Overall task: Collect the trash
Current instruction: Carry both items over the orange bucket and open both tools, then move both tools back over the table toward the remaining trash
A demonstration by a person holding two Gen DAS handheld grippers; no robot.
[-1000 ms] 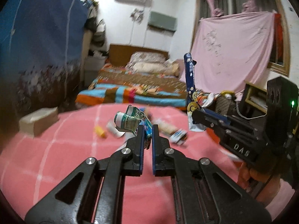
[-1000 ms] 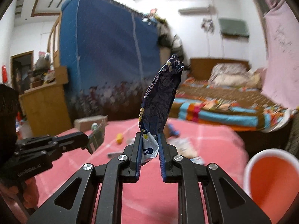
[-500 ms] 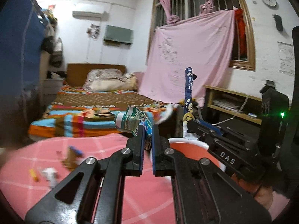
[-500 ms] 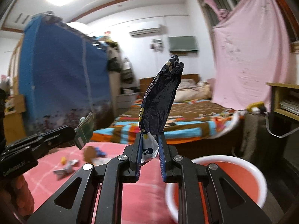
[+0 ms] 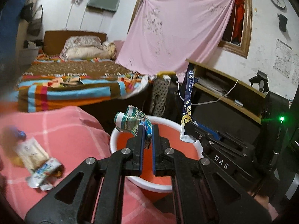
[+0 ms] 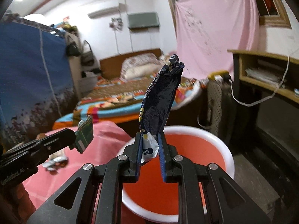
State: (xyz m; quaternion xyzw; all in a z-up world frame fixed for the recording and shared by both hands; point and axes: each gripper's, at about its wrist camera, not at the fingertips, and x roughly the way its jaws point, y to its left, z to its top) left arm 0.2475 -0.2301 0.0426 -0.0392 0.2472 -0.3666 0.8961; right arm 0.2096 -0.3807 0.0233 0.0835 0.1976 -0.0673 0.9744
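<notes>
Left gripper [image 5: 148, 138] fingers clamped tight; right gripper [image 6: 149, 145] fingers clamped too, both angled slightly downward.

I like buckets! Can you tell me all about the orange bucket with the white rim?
The bucket is round, looks like plastic, orange inside and out, with a thick white rim. It stands upright and open beside the pink blanket. The inside that shows looks empty. Both grippers hold trash in front of it; nothing can be seen touching it except maybe the blanket's edge.
</notes>
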